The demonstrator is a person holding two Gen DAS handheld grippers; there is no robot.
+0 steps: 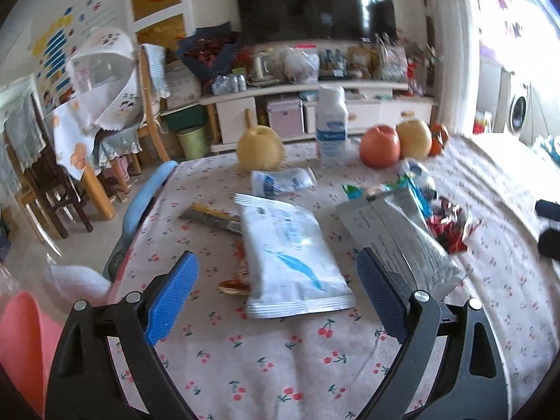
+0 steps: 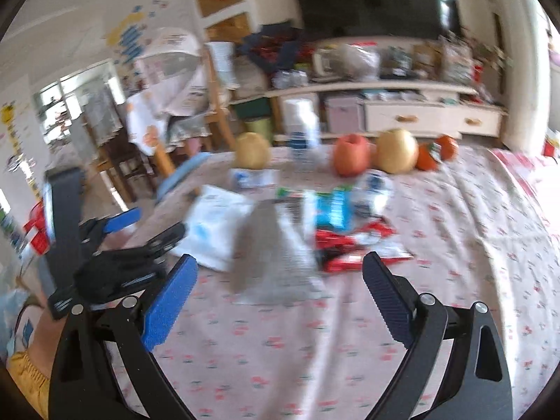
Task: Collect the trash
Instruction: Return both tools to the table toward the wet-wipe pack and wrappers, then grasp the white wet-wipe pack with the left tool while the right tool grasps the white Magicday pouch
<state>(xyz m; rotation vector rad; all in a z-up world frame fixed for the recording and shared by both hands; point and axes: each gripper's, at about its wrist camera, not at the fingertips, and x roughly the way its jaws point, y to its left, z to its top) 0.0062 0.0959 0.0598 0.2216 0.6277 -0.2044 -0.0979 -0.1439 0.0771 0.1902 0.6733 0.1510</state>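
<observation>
Both tongs gape empty over my cherry-print tablecloth (image 1: 280, 367). Left gripper (image 1: 276, 294) sits nearer the flat white-and-blue foil snack bag (image 1: 292, 255), dead ahead between its jaws, long axis pointing away; right gripper (image 2: 280, 297) faces a blurred silver wrapper (image 2: 276, 262).

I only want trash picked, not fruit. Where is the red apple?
The round red apple stands at the table's far edge in both views, right of the white bottle, touching a yellow pear on its right.
</observation>
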